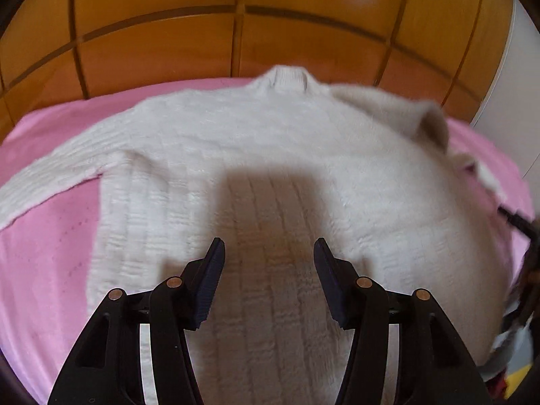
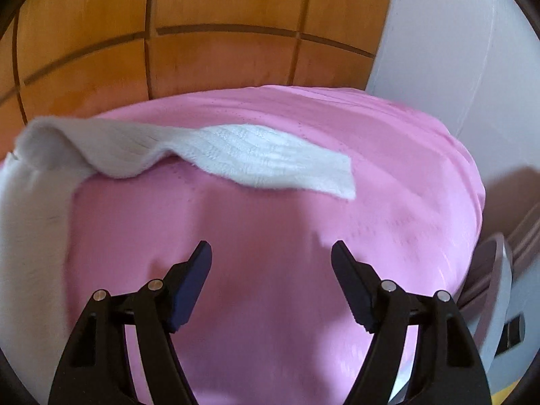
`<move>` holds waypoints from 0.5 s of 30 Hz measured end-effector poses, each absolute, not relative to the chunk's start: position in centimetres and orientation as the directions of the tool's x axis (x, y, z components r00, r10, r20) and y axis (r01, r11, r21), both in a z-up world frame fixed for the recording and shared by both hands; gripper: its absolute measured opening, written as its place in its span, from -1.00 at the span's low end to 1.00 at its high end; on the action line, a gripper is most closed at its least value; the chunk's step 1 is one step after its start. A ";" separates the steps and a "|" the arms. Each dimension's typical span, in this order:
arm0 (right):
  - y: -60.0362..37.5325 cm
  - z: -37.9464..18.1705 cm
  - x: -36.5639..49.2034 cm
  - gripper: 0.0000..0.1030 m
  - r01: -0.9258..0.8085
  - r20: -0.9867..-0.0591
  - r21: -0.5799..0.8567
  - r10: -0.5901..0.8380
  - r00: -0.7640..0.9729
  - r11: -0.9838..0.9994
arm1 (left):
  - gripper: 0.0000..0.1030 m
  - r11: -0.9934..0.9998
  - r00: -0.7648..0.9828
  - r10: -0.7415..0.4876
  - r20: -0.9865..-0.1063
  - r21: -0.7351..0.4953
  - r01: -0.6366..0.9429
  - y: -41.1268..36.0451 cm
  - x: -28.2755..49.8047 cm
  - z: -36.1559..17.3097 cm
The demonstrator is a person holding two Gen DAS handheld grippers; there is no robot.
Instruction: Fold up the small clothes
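Left gripper (image 1: 268, 249): jaws stand moderately apart, nothing between them, pads clear of the fabric. It hangs over the lower body of a white ribbed knit sweater (image 1: 270, 155), casting a shadow on the knit just ahead of the fingertips.

Right gripper (image 2: 271, 253): jaws spread wide and empty, poised over bare pink bedsheet (image 2: 270, 287). No contact with cloth is visible.

The sweater lies spread flat on the bed, hem toward the near edge, high collar (image 1: 287, 79) toward the far edge by the headboard. In the left wrist view, one sleeve (image 1: 44, 182) stretches out to the left edge of the bed. The other sleeve (image 2: 236, 158), seen in the right wrist view, lies across the sheet with its cuff pointing right; its shoulder end is humped and partly turned over.

Beyond the far edge of the bed stands a panelled wooden headboard (image 2: 219, 57). To its right is a white wall (image 2: 455, 50). Both views are blurred, so finer detail cannot be told.
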State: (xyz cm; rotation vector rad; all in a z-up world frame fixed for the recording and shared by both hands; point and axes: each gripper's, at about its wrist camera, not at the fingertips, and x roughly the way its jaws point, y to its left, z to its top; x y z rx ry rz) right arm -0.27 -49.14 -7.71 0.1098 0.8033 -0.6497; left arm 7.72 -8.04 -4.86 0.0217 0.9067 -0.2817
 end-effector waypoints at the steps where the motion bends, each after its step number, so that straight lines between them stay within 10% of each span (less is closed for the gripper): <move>1: -49.5 -8.2 0.6 0.41 0.575 -0.700 -0.154 -0.499 0.511 0.804 | 0.16 0.965 0.574 -0.229 -0.786 -0.103 0.243 -8.0 8.3 -5.6; 8: -53.9 -9.9 6.8 0.30 0.583 -0.736 -0.155 -0.487 0.471 0.797 | 0.52 0.966 0.616 -0.232 -0.753 -0.106 0.235 -8.4 8.3 -7.1; 12: -55.9 -9.4 8.4 -0.65 0.594 -0.736 -0.173 -0.504 0.452 0.786 | 0.54 0.965 0.615 -0.242 -0.750 -0.118 0.236 -7.8 8.8 -7.4; 15: -57.4 -7.5 7.6 -0.76 0.621 -0.738 -0.137 -0.498 0.456 0.772 | 0.54 0.965 0.618 -0.245 -0.747 -0.123 0.234 -7.9 9.2 -7.6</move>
